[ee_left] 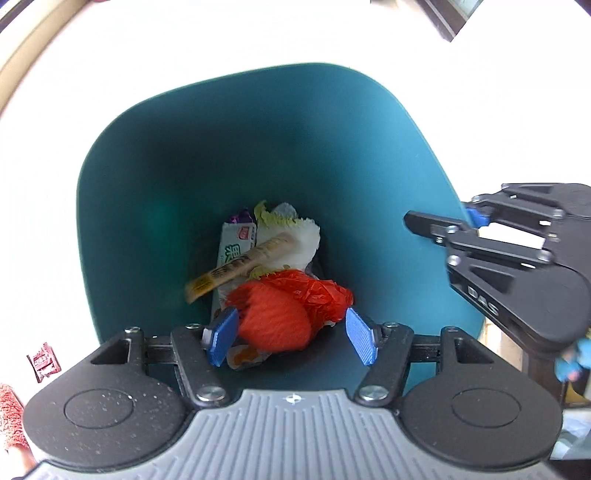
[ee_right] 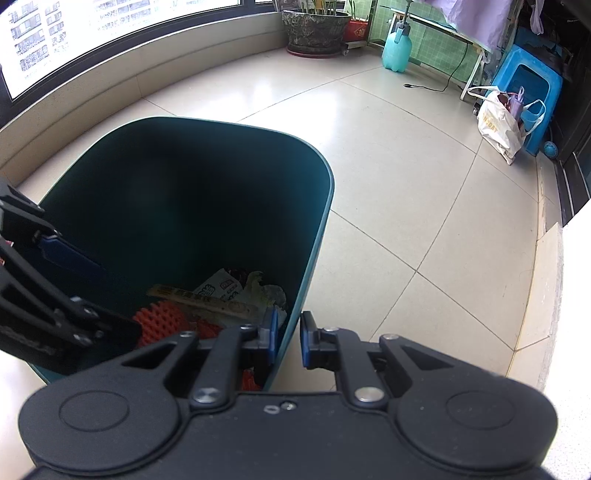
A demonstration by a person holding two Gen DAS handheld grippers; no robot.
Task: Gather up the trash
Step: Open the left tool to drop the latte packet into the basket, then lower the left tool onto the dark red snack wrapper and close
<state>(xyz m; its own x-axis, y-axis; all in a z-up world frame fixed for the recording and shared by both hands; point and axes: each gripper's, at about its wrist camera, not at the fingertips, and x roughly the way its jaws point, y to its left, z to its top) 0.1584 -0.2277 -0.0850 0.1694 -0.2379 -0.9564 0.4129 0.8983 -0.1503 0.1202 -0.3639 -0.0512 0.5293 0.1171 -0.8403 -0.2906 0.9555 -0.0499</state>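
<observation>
A teal trash bin (ee_left: 258,147) stands on the pale floor, and I look down into it. My left gripper (ee_left: 291,338) hangs open over its mouth, and its blue pads (ee_left: 221,339) touch nothing. Below them an orange foam net (ee_left: 273,325) looks blurred. It is above a red plastic bag (ee_left: 317,291), a long yellow wrapper (ee_left: 240,264), a white wrapper (ee_left: 232,251) and a cabbage leaf (ee_left: 291,236). My right gripper (ee_right: 290,332) is shut on the bin's right wall (ee_right: 317,221), one finger inside and one outside. The right gripper (ee_left: 469,221) also shows at the rim in the left wrist view.
A small red wrapper (ee_left: 44,362) lies on the floor left of the bin, near a fuzzy pink thing (ee_left: 11,417). Far off stand a plant pot (ee_right: 317,29), a teal spray bottle (ee_right: 397,48), a blue stool (ee_right: 532,92) and a white bag (ee_right: 498,122).
</observation>
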